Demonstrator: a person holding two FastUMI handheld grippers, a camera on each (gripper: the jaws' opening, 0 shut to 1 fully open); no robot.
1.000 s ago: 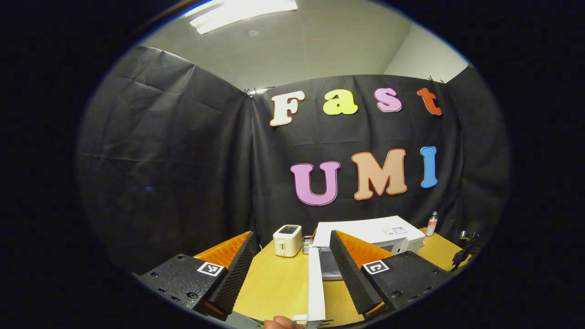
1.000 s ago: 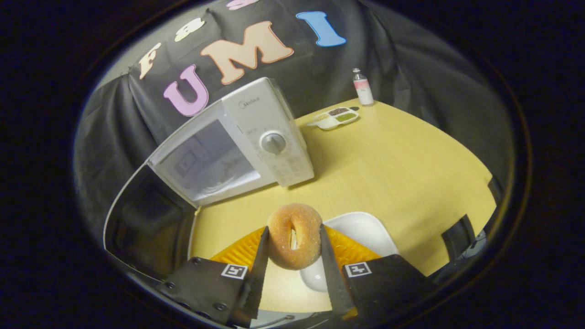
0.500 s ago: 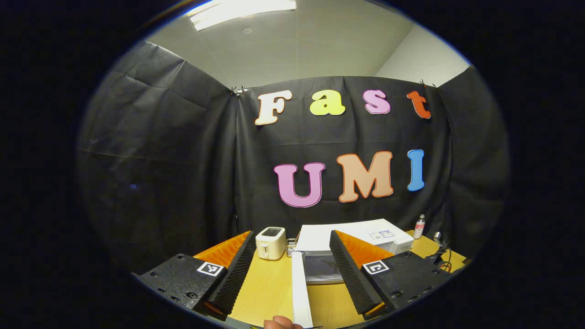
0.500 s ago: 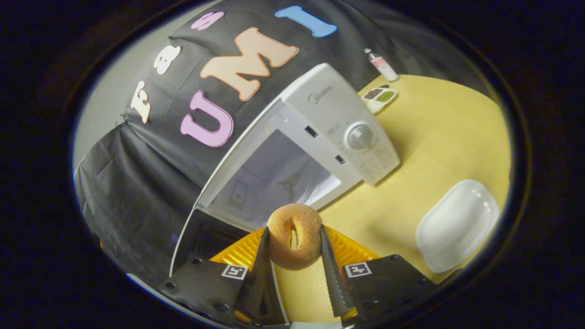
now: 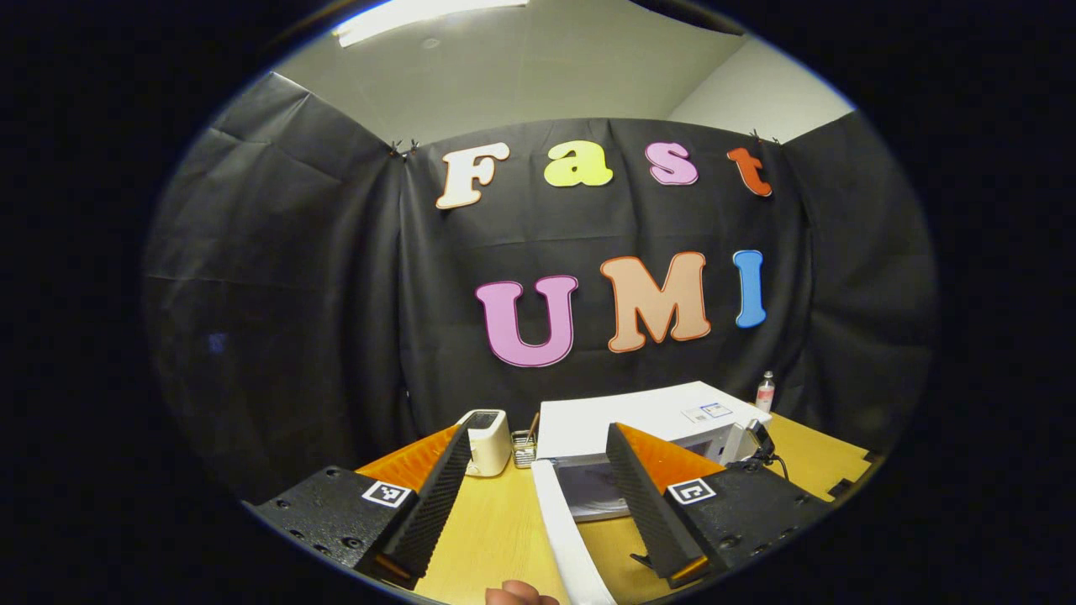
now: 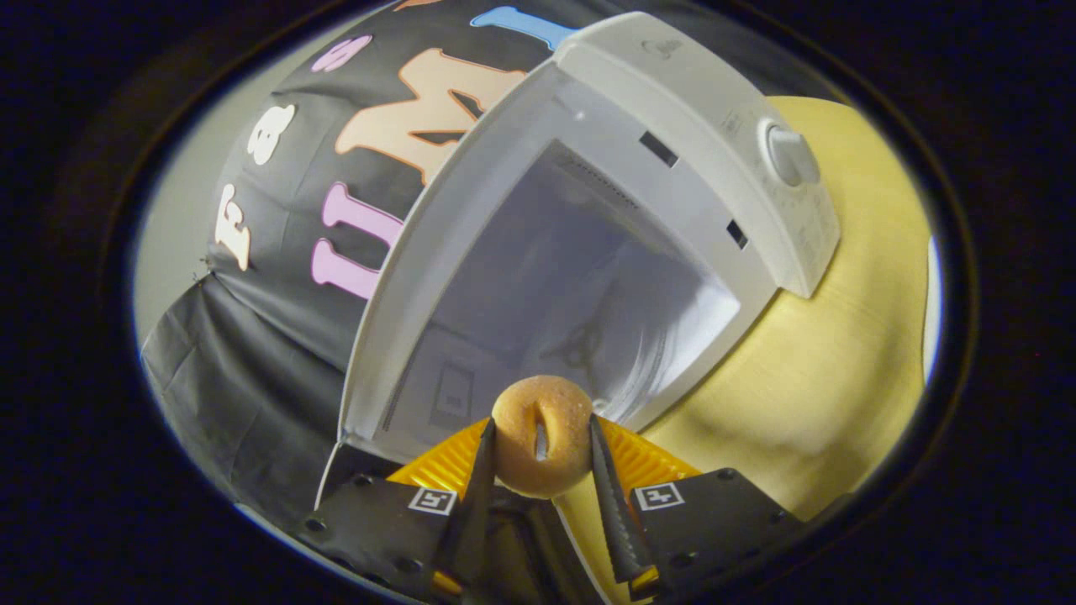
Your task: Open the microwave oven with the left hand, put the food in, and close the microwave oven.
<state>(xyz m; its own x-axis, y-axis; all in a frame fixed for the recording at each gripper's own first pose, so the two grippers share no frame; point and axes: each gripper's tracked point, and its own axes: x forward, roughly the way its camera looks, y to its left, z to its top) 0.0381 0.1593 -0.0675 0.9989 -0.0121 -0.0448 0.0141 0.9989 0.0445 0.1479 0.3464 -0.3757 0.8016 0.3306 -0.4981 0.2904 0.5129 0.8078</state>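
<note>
The white microwave (image 6: 672, 101) stands with its door open, and its pale cavity (image 6: 572, 286) gapes right in front of my right gripper (image 6: 540, 424). That gripper is shut on a sugared doughnut (image 6: 555, 470), held upright at the cavity's lower rim. In the left gripper view the microwave (image 5: 639, 416) sits farther back on the table. Its open door (image 5: 565, 538) shows edge-on as a white strip between the spread fingers of my left gripper (image 5: 538, 430). The left gripper is open and neither finger touches the door.
A cream toaster (image 5: 486, 439) and a small rack stand left of the microwave, a small bottle (image 5: 765, 392) behind it at the right. The wooden table (image 6: 841, 361) stretches to the microwave's right. A fingertip (image 5: 513, 595) pokes in at the bottom edge.
My right gripper has carried the doughnut from above the white plate up to the microwave's open cavity; the plate has left its view. The left gripper has shifted slightly, staying open by the door.
</note>
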